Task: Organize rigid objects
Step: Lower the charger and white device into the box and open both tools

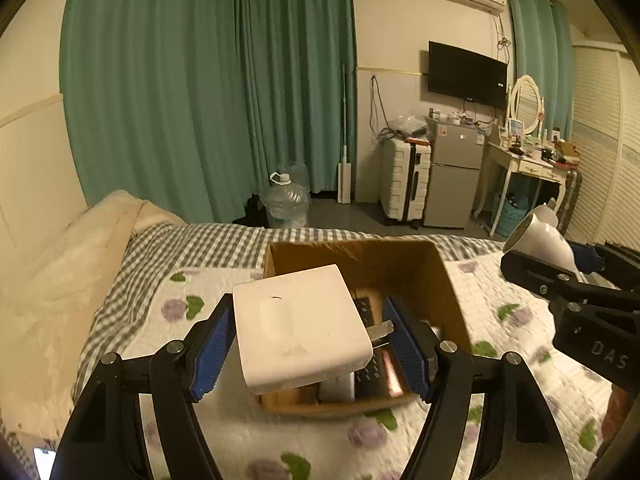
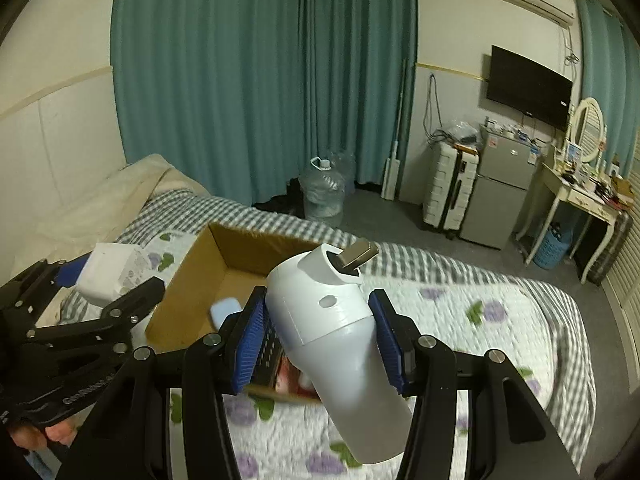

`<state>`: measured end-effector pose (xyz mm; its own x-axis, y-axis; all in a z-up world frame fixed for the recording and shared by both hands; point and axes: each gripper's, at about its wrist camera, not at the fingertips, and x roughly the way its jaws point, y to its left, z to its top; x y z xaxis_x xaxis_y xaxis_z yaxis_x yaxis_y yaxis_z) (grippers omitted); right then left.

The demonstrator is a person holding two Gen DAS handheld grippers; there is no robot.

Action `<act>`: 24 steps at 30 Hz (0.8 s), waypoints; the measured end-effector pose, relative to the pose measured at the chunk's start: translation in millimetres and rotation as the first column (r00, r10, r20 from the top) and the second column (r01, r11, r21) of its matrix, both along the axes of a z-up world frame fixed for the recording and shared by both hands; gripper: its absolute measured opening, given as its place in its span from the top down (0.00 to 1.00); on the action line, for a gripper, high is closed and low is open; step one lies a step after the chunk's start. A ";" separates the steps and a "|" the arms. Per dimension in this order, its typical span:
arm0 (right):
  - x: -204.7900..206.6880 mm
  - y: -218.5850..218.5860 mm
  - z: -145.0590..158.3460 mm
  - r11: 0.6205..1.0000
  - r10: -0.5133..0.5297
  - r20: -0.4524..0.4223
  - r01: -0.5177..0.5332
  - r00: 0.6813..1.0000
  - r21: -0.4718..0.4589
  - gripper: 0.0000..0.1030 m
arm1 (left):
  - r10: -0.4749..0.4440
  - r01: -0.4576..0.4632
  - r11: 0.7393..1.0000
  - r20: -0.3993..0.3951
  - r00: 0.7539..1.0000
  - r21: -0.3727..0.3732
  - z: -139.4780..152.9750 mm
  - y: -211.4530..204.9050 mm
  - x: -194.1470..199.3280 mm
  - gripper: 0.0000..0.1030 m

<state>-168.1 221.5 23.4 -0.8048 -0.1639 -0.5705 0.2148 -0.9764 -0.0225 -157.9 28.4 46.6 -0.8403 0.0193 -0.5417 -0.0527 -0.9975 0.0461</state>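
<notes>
My left gripper is shut on a white charger block with metal prongs pointing right, held over the near left part of an open cardboard box on the bed. The box holds a dark keypad device and other items. My right gripper is shut on a white bottle-shaped object with a metal piece at its tip, held over the box's near right corner. The left gripper with the charger shows at the left of the right wrist view. The right gripper shows at far right in the left wrist view.
The box sits on a floral quilt over a checked sheet; a beige pillow lies at the left. A small blue item lies inside the box. Beyond the bed stand a water jug, suitcase, fridge and dressing table.
</notes>
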 end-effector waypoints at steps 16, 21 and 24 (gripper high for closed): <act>-86.0 -4.7 -63.9 1.000 0.009 0.062 -0.009 0.998 -0.006 0.51 | -0.026 0.028 0.999 0.109 0.994 -0.021 -84.8 30.7 -98.9 0.26; -91.5 0.8 -71.9 1.000 -0.002 0.076 0.003 0.997 -0.015 0.51 | -0.010 0.016 0.998 0.099 0.995 -0.061 -85.8 33.0 -97.8 0.26; -88.4 2.1 -66.7 1.000 -0.004 0.069 0.005 0.998 -0.017 0.51 | 0.005 0.000 0.999 0.093 0.996 -0.052 -81.0 27.1 -92.6 0.26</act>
